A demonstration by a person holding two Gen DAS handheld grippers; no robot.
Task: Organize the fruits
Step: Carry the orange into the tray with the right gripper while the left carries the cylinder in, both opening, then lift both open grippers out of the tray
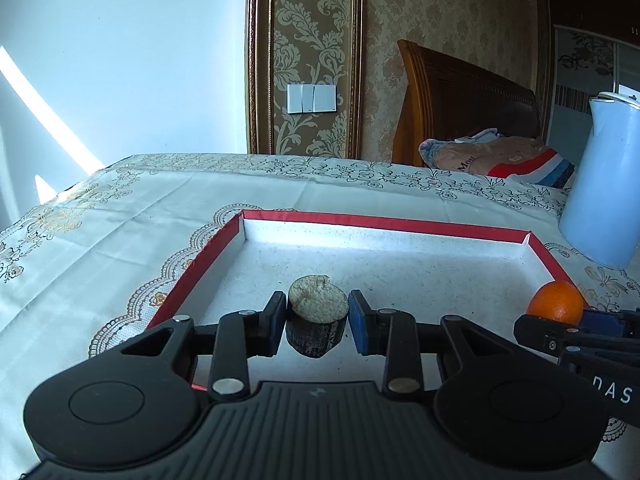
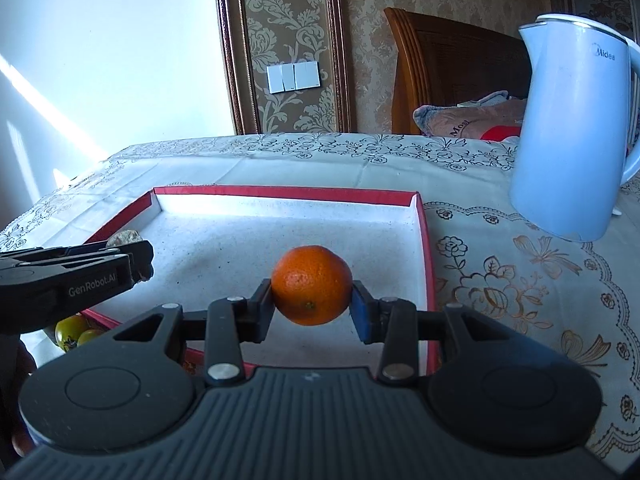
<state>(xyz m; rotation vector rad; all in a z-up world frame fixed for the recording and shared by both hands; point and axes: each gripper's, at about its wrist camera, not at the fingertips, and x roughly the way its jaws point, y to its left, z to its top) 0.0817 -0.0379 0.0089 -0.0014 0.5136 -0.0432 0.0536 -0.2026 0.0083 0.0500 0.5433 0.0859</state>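
One orange [image 2: 312,285] was in view, and one dark stub of cut fruit with a pale, rough top [image 1: 317,316]. Two small yellow-green fruits [image 2: 74,330] lay beside the near edge of the single red-rimmed tray [image 2: 280,193]. Two grippers appeared, the left gripper [image 1: 317,320] and the right gripper [image 2: 312,308]. One white kettle [image 2: 576,128] stood on the one embroidered tablecloth [image 1: 120,216], and one three-key wall switch [image 1: 312,98] showed behind.

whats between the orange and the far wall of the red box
Nothing: in the right wrist view the orange, held in the right claw, has only bare white floor between it and the red box's far wall.
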